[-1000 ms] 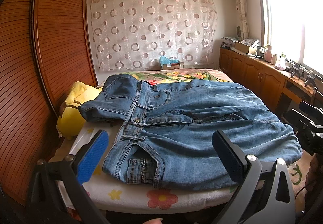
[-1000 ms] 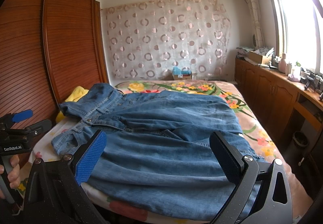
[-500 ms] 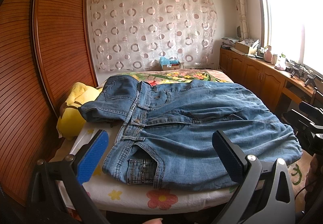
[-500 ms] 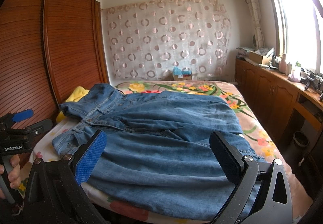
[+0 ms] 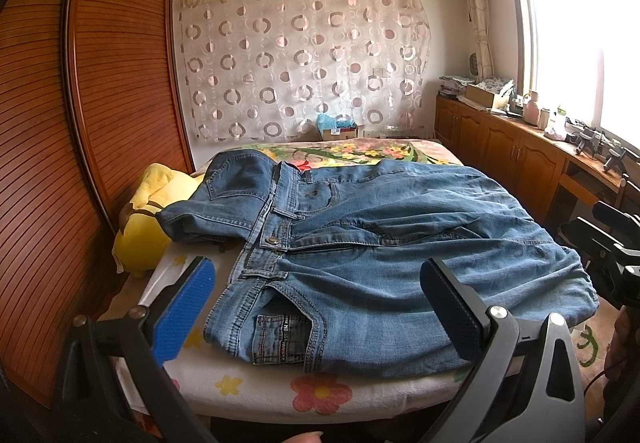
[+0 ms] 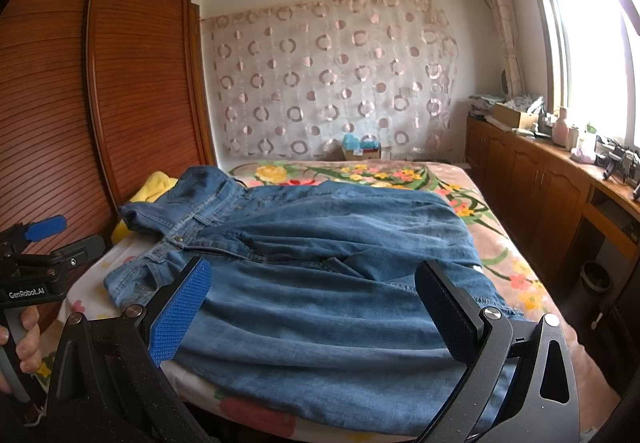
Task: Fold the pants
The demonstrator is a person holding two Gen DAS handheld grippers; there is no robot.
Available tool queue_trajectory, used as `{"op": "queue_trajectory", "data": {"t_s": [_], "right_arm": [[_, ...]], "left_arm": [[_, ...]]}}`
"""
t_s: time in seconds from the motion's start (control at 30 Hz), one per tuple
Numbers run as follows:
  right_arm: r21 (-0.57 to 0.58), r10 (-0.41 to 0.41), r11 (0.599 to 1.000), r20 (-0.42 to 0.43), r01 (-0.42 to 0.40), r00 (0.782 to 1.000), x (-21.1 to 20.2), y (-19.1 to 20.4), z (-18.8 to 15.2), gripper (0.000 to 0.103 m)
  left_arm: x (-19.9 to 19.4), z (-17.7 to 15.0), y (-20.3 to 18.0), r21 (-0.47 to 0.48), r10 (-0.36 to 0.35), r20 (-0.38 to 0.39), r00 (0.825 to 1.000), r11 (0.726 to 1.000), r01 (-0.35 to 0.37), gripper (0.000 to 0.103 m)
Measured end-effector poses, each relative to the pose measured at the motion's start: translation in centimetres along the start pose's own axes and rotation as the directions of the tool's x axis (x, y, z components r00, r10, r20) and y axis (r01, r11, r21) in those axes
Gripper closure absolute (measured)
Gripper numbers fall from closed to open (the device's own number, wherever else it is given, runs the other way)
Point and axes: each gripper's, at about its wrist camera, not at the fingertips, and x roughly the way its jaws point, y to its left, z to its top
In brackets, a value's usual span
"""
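Blue denim pants lie spread on the bed, waistband to the left, legs running right; they also show in the right wrist view. One waist corner is flipped over at the far left. My left gripper is open and empty, held just before the bed's near edge by the waistband. My right gripper is open and empty, over the near edge by the legs. The left gripper's body shows at the left of the right wrist view.
A yellow plush toy lies against the wooden wardrobe at the bed's left. The floral bedspread extends behind the pants. Wooden cabinets with clutter line the right wall under the window. A bin stands by the bed.
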Motion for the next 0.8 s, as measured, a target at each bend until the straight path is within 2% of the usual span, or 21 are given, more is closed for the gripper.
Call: {"op": "queue_trajectory", "data": {"t_s": [0.8], "right_arm": [[0.001,0.000,1.000,0.001,0.000,1.000,-0.04,-0.02,0.01,0.000]], "left_arm": [[0.03,0.02,0.07,-0.001,-0.004,0.001,1.000,1.000,0.004,0.000]]}}
